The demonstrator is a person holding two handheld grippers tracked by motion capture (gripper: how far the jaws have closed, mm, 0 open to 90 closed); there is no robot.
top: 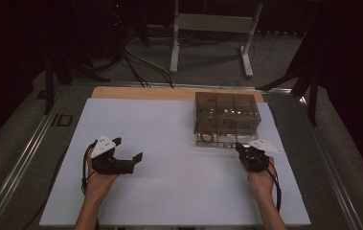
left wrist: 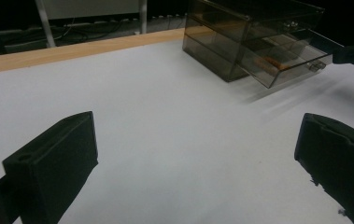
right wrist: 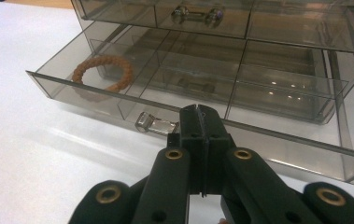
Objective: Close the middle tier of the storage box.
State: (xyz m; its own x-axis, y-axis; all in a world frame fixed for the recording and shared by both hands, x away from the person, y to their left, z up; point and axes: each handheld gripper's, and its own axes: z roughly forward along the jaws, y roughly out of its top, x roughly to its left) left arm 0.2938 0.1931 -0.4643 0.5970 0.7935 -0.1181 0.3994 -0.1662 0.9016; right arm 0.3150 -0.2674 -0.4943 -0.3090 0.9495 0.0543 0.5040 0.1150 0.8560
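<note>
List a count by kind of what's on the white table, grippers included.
Grippers: 2, left gripper and right gripper
Clear drawer box: 1
Brown bracelet in the open bottom drawer: 1
Total: 4

No text, label, brand, number or sign can be read anywhere in these pictures. The smoky clear drawer box [right wrist: 240,70], its pulled-out drawer [right wrist: 118,95] and the white tabletop [top: 169,158] carry no print that shows. A dark rectangular mark on the rail [top: 62,120] left of the tabletop in the high view might be a symbol or a fitting, but it is too small and dim to tell.
</note>
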